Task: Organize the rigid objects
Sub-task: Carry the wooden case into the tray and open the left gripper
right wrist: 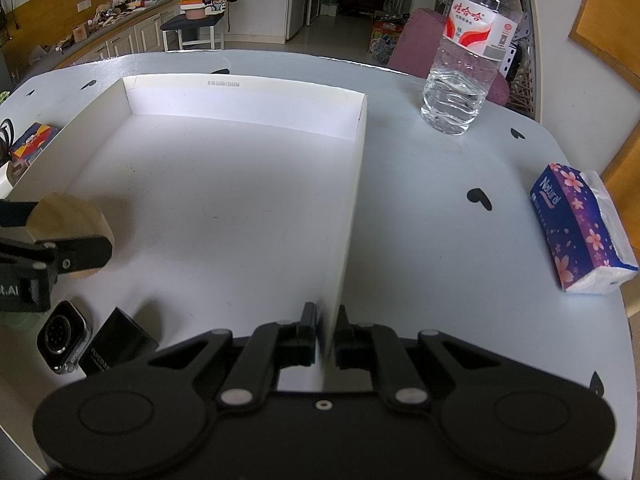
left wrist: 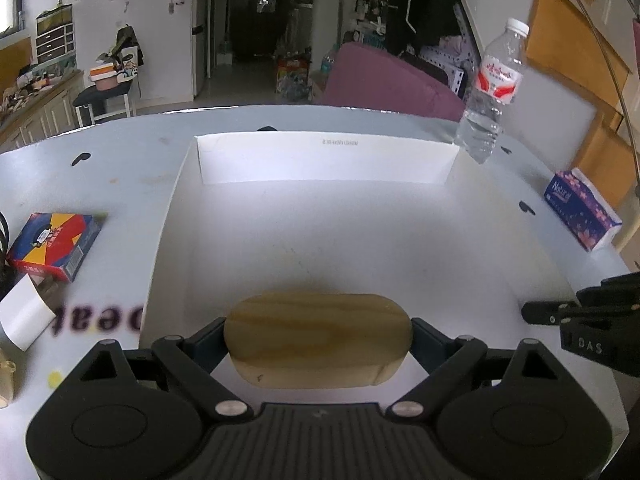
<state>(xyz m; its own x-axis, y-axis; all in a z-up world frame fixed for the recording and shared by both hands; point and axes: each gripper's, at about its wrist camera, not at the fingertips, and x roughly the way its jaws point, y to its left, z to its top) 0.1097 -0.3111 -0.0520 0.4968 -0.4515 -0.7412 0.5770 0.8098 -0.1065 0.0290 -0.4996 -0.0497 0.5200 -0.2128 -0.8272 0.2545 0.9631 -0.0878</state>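
Nearest the right gripper (right wrist: 324,336), inside the shallow white cardboard box (right wrist: 240,92), there's a smartwatch without strap (right wrist: 62,338) lying face up and a small black box (right wrist: 116,346) just beside it, both tucked in the near left corner. That right gripper is pinched together on the box's right wall, one finger inside and one outside. The left gripper (left wrist: 318,342) is clamped on a rounded wooden block (left wrist: 318,338), jaws spread wide across its length, and it hangs over the near part of the box floor; can't tell if the block touches the floor or not. The block is pale wood with a darker grain streak, oblong with rounded ends, a small dark nick on its front face. Nothing sits in the middle or far part of the box, so that floor is bare. Outside on the light grey surface (right wrist: 440,184): a colourful red, blue and yellow carton (left wrist: 54,244) to the left, a purple floral tissue pack (right wrist: 580,228) to the right, well apart from the box, and farther back a clear water bottle (right wrist: 466,52) with a red and white label standing upright near the box's far right corner. Black teardrop marks are scattered over the surface.
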